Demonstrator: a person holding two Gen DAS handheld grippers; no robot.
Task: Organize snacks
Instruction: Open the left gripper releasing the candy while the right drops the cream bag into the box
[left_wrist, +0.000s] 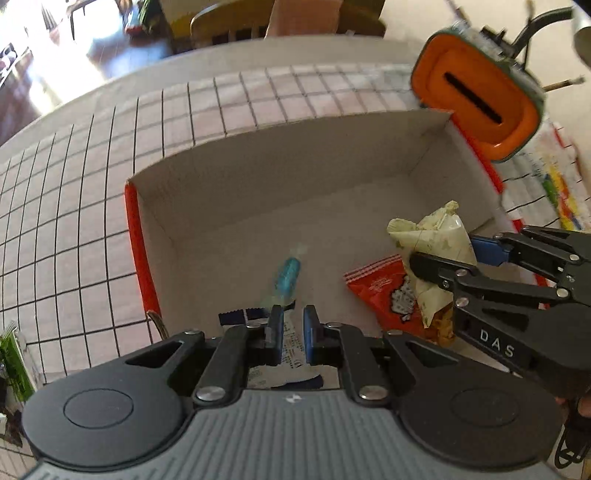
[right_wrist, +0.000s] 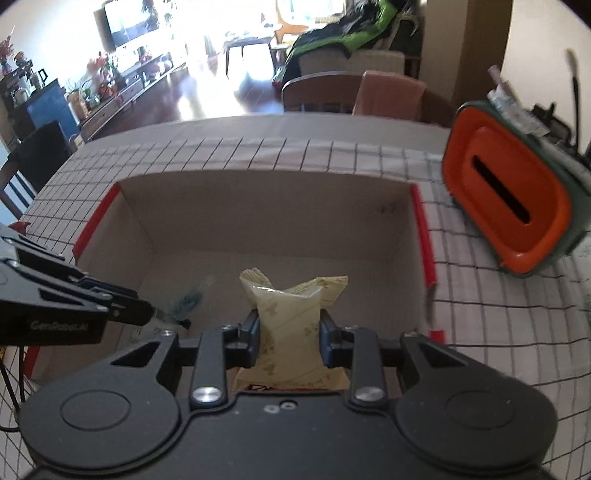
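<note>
An open cardboard box (left_wrist: 280, 147) with red outer sides lies on the checked tablecloth. My left gripper (left_wrist: 293, 317) hangs over its near left part, shut on a thin white and navy packet (left_wrist: 293, 345). A blue candy in clear wrap (left_wrist: 288, 277) sits just past its fingertips; whether it is also held I cannot tell. My right gripper (right_wrist: 288, 321) is shut on a pale yellow-green packet (right_wrist: 288, 302) above the box (right_wrist: 258, 177). From the left wrist view, this gripper (left_wrist: 447, 254) and its packet (left_wrist: 439, 236) hover over a red snack packet (left_wrist: 380, 286) on the box floor.
An orange and green container with a slot (right_wrist: 506, 206) lies tipped at the box's right (left_wrist: 476, 99). Colourful printed paper (left_wrist: 546, 177) lies beside it. A yellow snack (left_wrist: 443, 325) shows under the right gripper. A chair (right_wrist: 321, 90) stands at the table's far edge.
</note>
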